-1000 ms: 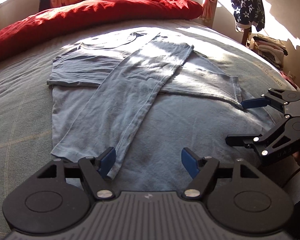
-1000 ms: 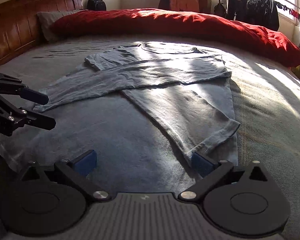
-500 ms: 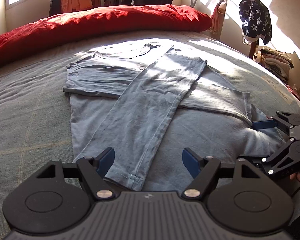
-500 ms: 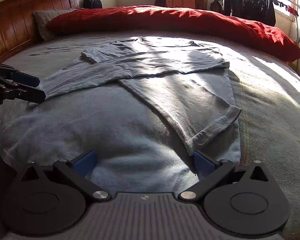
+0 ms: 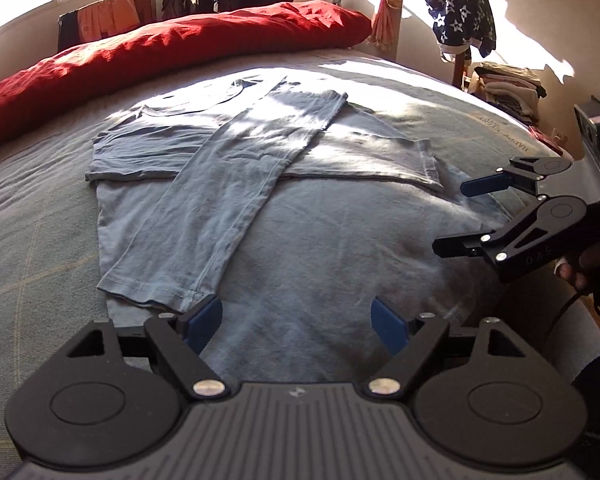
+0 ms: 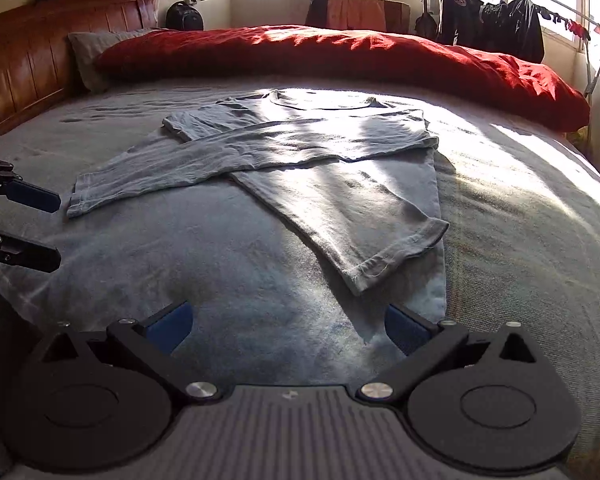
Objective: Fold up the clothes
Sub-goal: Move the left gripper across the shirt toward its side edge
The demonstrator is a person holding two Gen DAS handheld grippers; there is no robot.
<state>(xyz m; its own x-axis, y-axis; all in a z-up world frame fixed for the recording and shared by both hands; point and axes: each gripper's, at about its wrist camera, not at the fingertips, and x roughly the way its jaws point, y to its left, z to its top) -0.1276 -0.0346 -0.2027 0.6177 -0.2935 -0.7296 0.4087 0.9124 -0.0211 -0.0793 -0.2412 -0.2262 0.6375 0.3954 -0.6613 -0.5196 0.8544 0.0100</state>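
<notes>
Long-sleeved grey-blue cotton shirt [image 5: 260,184] flat on grey bedspread [image 6: 520,200], sleeves crossed over chest, left gripper [image 5: 296,316] jaws opening over hem, nothing between, right gripper [image 6: 288,326] wide, empty, red duvet [image 6: 340,56] behind.

Home bedroom, bed [image 6: 520,200] with wooden headboard [image 6: 40,52], red duvet [image 6: 340,60], hanging jackets [image 6: 488,20]

left gripper [image 5: 296,320] and right gripper [image 6: 288,326]: black ribbed housings, round discs either side, silver pivot screws, angular black linkage arms, blue finger pads [image 5: 388,324]; pale lettering on one arm; thin black cable by the hand [image 5: 580,270].
</notes>
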